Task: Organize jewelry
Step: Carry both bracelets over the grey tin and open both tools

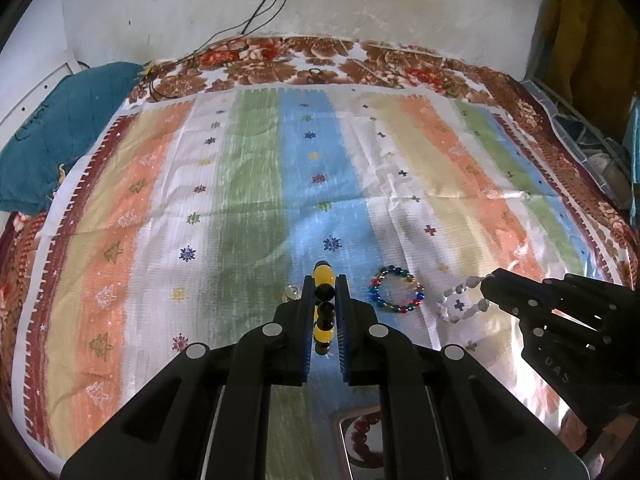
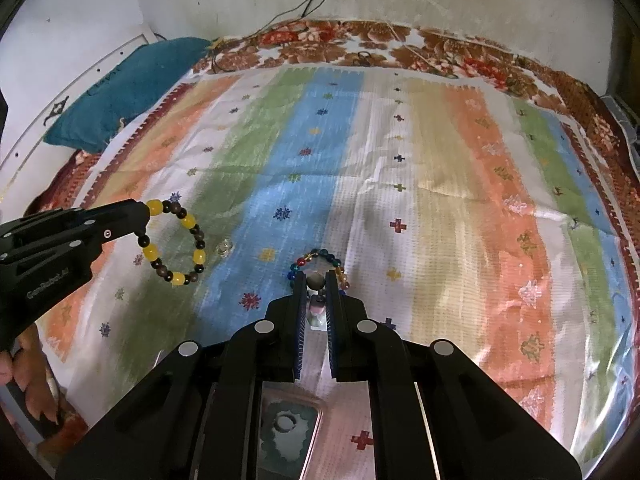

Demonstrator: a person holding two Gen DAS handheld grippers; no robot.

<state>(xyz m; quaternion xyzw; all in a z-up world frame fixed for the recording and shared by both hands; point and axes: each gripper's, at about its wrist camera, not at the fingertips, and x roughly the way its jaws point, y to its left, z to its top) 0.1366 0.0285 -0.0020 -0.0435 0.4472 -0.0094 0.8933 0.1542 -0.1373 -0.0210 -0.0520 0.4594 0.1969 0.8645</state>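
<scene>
Gripping a yellow-and-black bead bracelet [image 2: 173, 240], your left gripper [image 1: 325, 300], marked "GenRobot.AI", hangs above the striped cloth [image 1: 248, 184]; your right gripper's [image 2: 316, 292] fingers pinch a pale bead bracelet [image 1: 460, 300] beside the multicolored bracelet [image 1: 396, 290].

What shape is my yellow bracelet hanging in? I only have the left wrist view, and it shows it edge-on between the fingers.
Observer: The yellow and black bracelet hangs as a full open loop, pinched at one side by the left gripper.
Operator: And that clear thing half hidden behind my finger?
Observer: A small clear piece lies on the striped cloth, just right of the loop and apart from it.
Operator: How is the right gripper holding?
Observer: The right gripper is shut on the pale bracelet, with beads lined up between its fingers.
</scene>
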